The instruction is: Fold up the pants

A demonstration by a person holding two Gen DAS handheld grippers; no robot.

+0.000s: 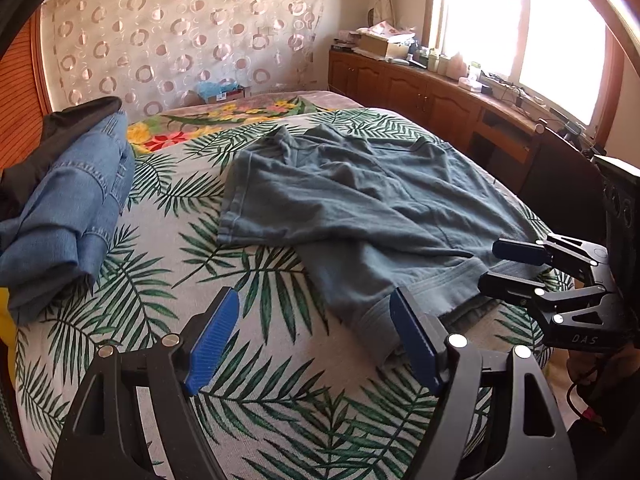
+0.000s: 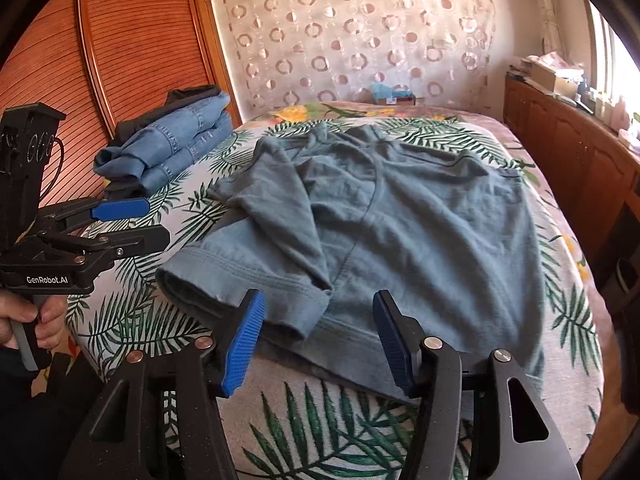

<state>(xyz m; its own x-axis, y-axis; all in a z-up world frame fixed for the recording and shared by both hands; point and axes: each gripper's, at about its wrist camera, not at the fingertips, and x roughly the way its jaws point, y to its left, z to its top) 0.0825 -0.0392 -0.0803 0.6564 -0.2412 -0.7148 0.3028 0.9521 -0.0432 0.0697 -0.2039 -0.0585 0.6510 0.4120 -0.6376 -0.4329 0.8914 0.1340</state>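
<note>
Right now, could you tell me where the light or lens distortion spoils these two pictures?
Left wrist view: the window is blown out white, and the bed bulges under the fisheye lens. Right wrist view: the window glares at the right edge; the grey-green pants are evenly lit and sharp; dark lens rim fills the corners.

Pants (image 2: 420,220): soft matt grey-green cloth, creased. Jeans pile (image 2: 176,144): blue denim w/ stitched seams. Bedsheet (image 2: 340,432): matt leaf-print fabric. Cabinets (image 1: 400,84): glossy wood. Gripper pads (image 2: 244,344): ribbed blue plastic, black matt frames
</note>
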